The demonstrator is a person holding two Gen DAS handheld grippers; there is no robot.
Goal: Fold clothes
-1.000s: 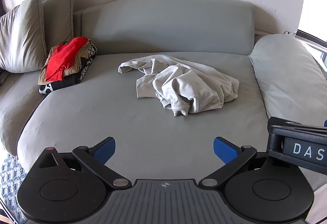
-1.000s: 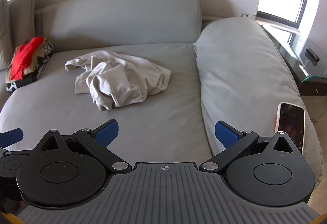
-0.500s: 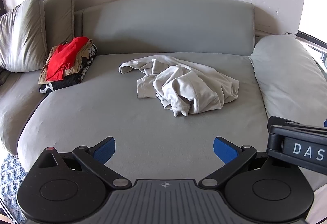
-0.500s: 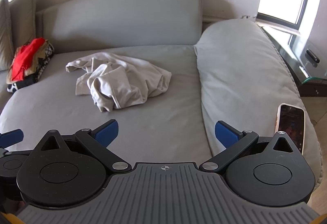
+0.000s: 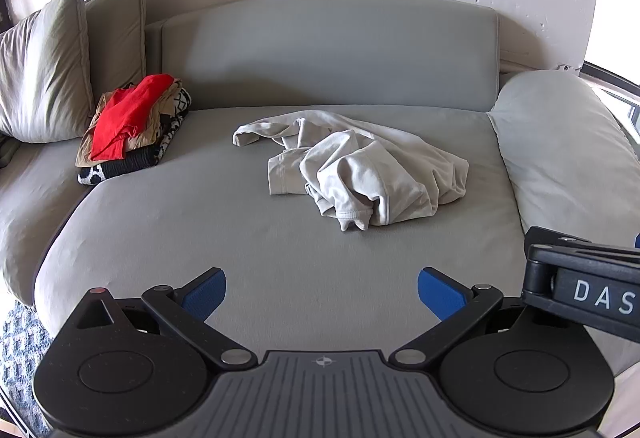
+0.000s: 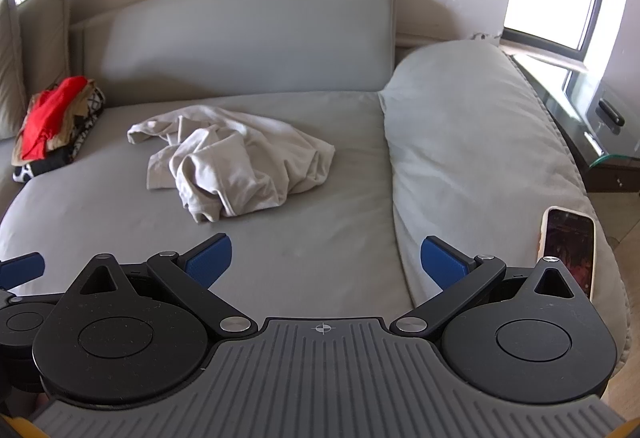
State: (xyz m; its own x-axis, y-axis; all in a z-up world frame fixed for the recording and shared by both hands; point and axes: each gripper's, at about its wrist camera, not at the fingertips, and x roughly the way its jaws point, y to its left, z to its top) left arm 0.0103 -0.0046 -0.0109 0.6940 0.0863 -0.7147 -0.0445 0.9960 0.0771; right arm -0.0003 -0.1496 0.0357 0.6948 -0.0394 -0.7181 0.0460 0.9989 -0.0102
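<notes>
Both grippers hover over the front edge of the sofa [image 5: 160, 222], the left gripper [image 5: 322, 292] and the right gripper [image 6: 326, 258] each spread wide and holding nothing. Beyond them, mid-seat, a crumpled pale shirt [image 5: 360, 166] lies apart from both. A pile of clothes [image 5: 132, 126] sits at the sofa's left end; a phone [image 6: 570, 250] rests on its right cushion.

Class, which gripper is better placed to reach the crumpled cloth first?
Left, marginally: the crumpled light-grey shirt lies ahead of the left gripper, but left of the right gripper. Both jaws open.
</notes>
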